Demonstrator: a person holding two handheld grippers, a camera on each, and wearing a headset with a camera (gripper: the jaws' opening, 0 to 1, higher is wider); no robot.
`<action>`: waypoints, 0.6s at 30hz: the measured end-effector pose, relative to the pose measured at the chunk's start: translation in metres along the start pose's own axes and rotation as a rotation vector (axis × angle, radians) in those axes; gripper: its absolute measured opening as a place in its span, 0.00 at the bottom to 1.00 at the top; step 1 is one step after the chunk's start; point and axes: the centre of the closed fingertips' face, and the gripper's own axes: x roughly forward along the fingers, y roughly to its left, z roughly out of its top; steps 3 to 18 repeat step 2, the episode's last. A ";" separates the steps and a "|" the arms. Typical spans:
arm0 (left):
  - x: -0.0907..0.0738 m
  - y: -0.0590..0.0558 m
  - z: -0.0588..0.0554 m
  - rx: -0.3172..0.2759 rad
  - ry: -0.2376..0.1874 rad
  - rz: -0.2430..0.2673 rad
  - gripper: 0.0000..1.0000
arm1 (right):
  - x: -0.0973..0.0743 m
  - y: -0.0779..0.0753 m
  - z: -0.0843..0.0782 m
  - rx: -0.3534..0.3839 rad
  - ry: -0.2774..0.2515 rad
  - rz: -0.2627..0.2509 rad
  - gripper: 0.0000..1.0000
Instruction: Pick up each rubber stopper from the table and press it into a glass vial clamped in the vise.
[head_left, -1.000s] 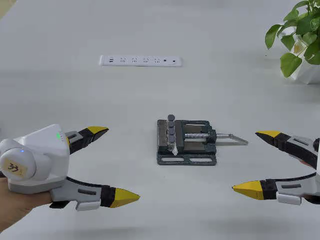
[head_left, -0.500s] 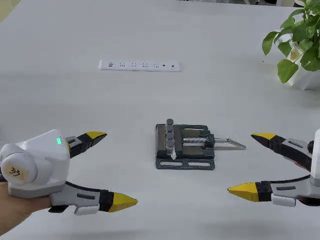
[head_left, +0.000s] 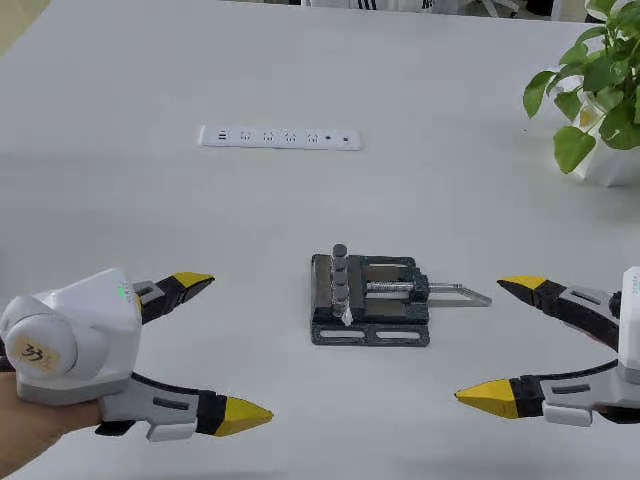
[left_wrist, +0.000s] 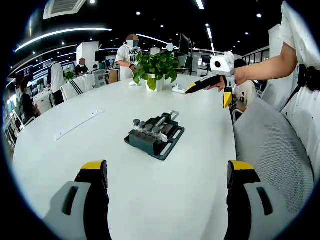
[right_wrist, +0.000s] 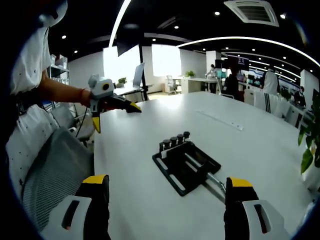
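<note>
Beside the vise (head_left: 386, 312), left gripper (head_left: 239, 345), right gripper (head_left: 479, 339), fingers wide, empty

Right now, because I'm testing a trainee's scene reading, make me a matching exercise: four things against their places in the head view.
Things: 1 vise; 2 power strip; 3 potted plant; 4 left gripper.
Places in the head view: A top right corner; B bottom left, jaws apart; C middle; D above the middle, lying flat.
Pairs: 1-C; 2-D; 3-A; 4-B.
</note>
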 end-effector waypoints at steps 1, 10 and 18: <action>0.000 0.000 0.000 -0.001 0.001 0.000 0.99 | 0.000 0.000 0.000 -0.004 0.001 0.001 0.96; 0.000 0.000 -0.001 0.000 0.003 -0.002 0.99 | -0.001 -0.001 -0.002 -0.005 0.001 0.004 0.96; 0.000 0.000 -0.001 0.000 0.003 -0.002 0.99 | -0.001 -0.001 -0.002 -0.005 0.001 0.004 0.96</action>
